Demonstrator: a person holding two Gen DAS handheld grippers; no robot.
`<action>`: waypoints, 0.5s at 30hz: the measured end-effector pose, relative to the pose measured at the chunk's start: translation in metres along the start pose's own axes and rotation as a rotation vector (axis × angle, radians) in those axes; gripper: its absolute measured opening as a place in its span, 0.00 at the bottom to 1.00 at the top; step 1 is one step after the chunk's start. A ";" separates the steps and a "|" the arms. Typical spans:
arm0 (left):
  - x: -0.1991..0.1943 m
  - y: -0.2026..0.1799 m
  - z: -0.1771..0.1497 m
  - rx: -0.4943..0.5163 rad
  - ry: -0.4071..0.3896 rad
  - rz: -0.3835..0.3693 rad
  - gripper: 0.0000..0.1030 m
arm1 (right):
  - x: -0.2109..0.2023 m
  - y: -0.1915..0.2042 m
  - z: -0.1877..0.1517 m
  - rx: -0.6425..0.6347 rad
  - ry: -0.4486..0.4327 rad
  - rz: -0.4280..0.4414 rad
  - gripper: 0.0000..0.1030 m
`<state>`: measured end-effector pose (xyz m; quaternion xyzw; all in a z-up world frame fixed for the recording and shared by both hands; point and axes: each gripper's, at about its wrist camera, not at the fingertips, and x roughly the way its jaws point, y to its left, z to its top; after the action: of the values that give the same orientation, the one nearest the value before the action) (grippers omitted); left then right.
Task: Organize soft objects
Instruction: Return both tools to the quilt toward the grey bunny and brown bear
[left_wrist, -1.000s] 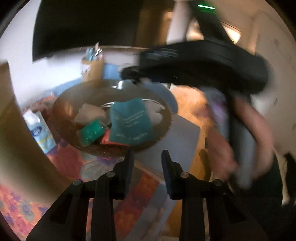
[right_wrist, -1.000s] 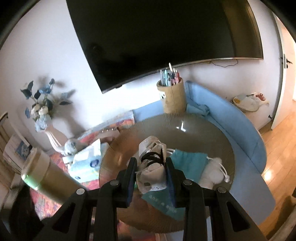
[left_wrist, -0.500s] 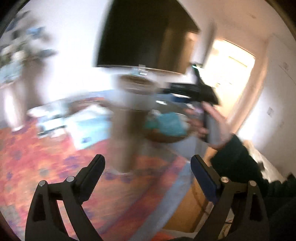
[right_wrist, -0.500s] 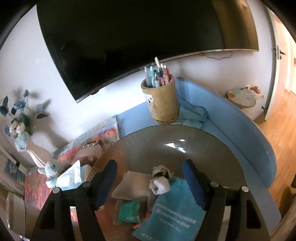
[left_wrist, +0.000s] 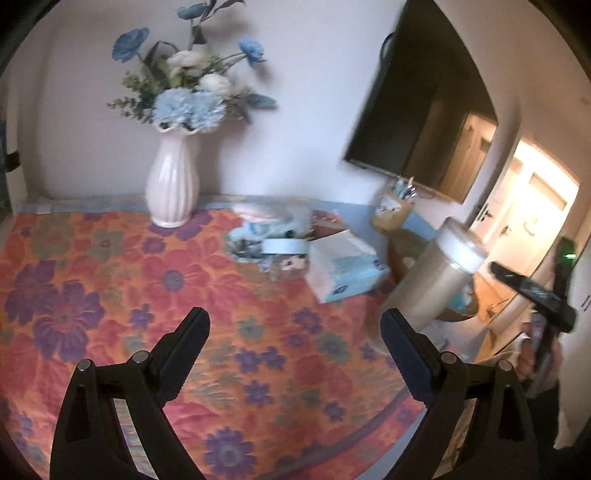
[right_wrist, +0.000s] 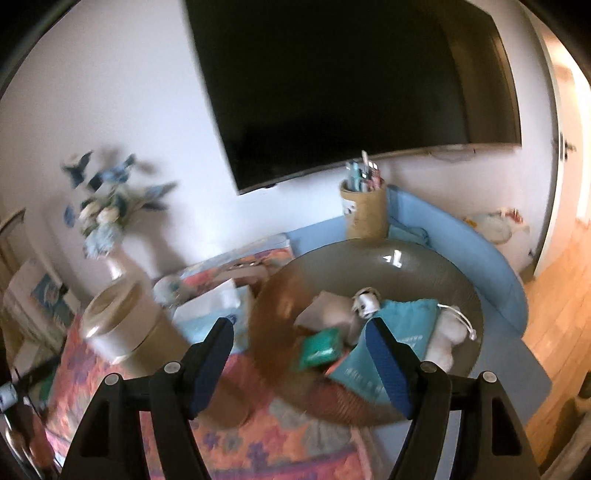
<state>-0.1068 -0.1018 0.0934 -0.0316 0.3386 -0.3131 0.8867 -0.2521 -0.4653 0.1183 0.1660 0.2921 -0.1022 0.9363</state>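
Flowered orange cloth (left_wrist: 110, 277) across the near table, white vase (left_wrist: 171, 184) of blue blooms at the back against the wall.

Left gripper (left_wrist: 295, 325) swung away from the dish and out over that cloth; jaws just opened wide, empty, only bare fabric beneath. Right gripper (right_wrist: 299, 328) pulled back above the brown glass dish (right_wrist: 424, 251); jaws likewise just opened, pads clear of everything. Small banded cloth roll (right_wrist: 365, 301), pinched between those pads a second ago, now loose inside the dish, touching the teal pouch (right_wrist: 406, 317). Alongside it: green packet (right_wrist: 319, 345), white drawstring pouch (right_wrist: 448, 332).

Probably one more soft piece delivered, with both tools free for the next pick. Likely candidates: the tissue pack (left_wrist: 343, 269) and the blurred pale-blue heap (left_wrist: 266, 229) behind it, near the vase.

Plenty of open cloth ahead of the left gripper, nothing standing until the vase. Tighter on the way back: tall white-lidded canister (left_wrist: 443, 266) upright just beside the dish's left rim, between the two grippers, top-heavy by the look of it and easy to clip on a fast swing. Pen holder (right_wrist: 364, 214) at the dish's far rim. Curved table edge close at the lower right of the left view, bare floor beyond.
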 end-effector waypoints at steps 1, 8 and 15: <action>-0.001 0.003 -0.001 0.004 0.005 0.007 0.91 | -0.007 0.009 -0.002 -0.013 -0.008 0.011 0.70; -0.002 0.019 0.003 0.042 0.015 0.059 0.91 | -0.046 0.092 -0.009 -0.168 -0.033 0.198 0.77; -0.002 0.048 0.001 -0.016 0.022 0.090 0.91 | -0.012 0.202 -0.056 -0.364 0.115 0.302 0.80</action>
<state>-0.0816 -0.0618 0.0825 -0.0201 0.3519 -0.2703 0.8959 -0.2325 -0.2564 0.1330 0.0418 0.3302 0.1028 0.9374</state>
